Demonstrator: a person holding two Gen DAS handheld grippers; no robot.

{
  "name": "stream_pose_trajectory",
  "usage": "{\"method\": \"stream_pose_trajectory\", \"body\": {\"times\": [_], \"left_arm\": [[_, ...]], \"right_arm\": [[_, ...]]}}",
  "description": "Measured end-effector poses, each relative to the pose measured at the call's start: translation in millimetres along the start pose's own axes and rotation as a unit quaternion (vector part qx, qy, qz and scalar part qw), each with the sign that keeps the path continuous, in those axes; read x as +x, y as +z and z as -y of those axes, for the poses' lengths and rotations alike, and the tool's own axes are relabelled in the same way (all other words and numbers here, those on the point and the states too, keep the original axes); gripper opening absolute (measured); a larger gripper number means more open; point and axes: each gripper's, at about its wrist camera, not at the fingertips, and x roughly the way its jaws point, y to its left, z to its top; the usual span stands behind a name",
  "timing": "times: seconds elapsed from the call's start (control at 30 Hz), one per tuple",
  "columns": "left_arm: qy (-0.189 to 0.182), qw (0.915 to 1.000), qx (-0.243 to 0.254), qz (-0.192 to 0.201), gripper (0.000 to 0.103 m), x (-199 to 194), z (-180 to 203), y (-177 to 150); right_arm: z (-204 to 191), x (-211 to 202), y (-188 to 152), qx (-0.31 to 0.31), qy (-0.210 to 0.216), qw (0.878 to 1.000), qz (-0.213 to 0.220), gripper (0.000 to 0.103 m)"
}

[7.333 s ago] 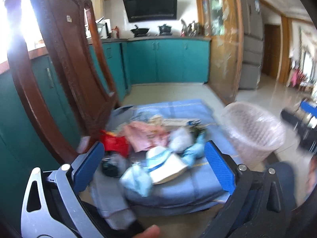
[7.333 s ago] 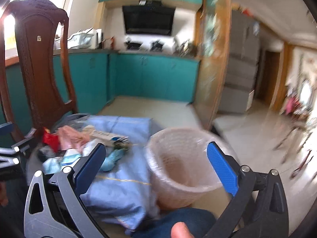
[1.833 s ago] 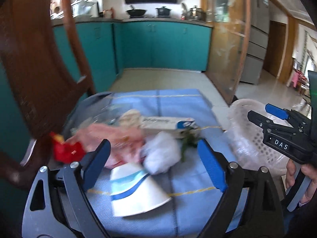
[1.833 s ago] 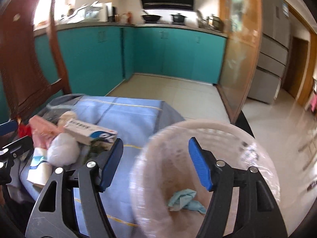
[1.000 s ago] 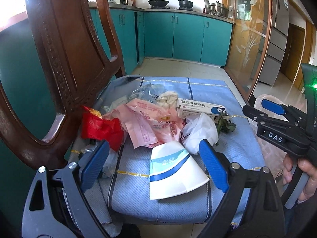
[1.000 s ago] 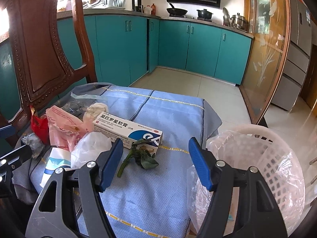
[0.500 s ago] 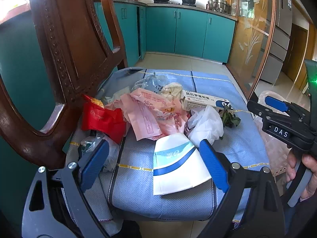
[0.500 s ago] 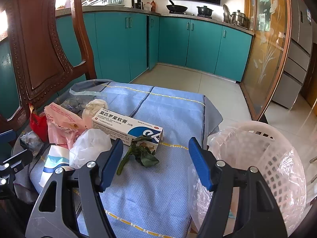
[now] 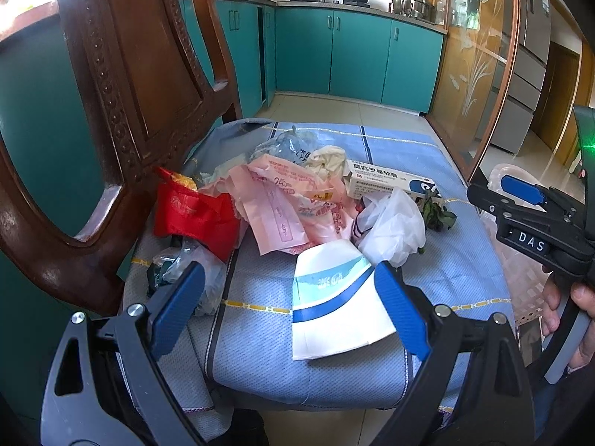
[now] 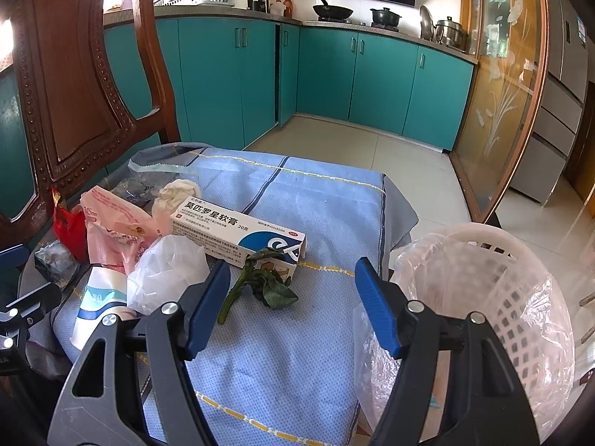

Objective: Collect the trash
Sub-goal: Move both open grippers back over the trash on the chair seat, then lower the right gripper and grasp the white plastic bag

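Teal-cabinet kitchen, blue-cushioned chair seat (image 10: 308, 204) heaped with trash: flattened white paper cup with blue stripe (image 9: 334, 304) between wide-open, empty left hand-held gripper (image 9: 290, 310); wilted green leaf (image 10: 264, 286) ahead of half-open, empty right hand-held gripper (image 10: 292, 308). Risk: flat cup slipping, missing lined white basket (image 10: 520, 290)

My chair's blue cushion (image 10: 305, 200) carries a flattened paper cup (image 9: 334, 308), white bag (image 9: 394, 226), ointment box (image 10: 238, 232), wilted leaf (image 10: 266, 284) and pink wrappers (image 9: 282, 204).
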Motion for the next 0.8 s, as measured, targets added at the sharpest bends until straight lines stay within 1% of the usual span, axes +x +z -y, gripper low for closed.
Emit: {"method": "stream_pose_trajectory", "body": {"times": [0.17,0.37,0.43,0.5,0.6,0.77,0.8], "left_arm": [[0.001,1.0,-0.004,-0.002,0.092,-0.9,-3.4,-1.5],[-0.005,0.9999,-0.009,-0.003,0.092,-6.3,-10.4,-2.6],[-0.006,0.9999,-0.006,-0.009,0.092,-5.5,-11.4,-3.6],[-0.004,0.9999,-0.002,-0.013,0.092,-3.5,-11.2,-4.5],[-0.005,0.9998,-0.006,-0.018,0.092,-0.8,-12.3,-6.1],[-0.005,0.9995,-0.011,-0.028,0.092,5.9,-16.0,-8.6],[-0.004,0.9995,-0.01,-0.03,0.092,6.8,-16.4,-9.6]], "right_arm": [[0.7,2.1,-1.7,0.001,0.004,1.0,-0.006,0.069],[7.4,6.6,-3.2,0.021,0.005,1.0,-0.018,0.069],[9.2,7.4,-3.2,0.028,0.024,0.999,-0.023,0.068],[7.2,7.9,-3.5,0.029,0.041,0.998,-0.025,0.065],[-1.5,10.2,-3.6,0.021,0.054,0.998,-0.022,0.064],[-20.9,16.0,4.0,0.033,0.123,0.992,-0.016,0.065],[-26.4,18.4,5.4,0.031,0.131,0.991,-0.017,0.066]]}}
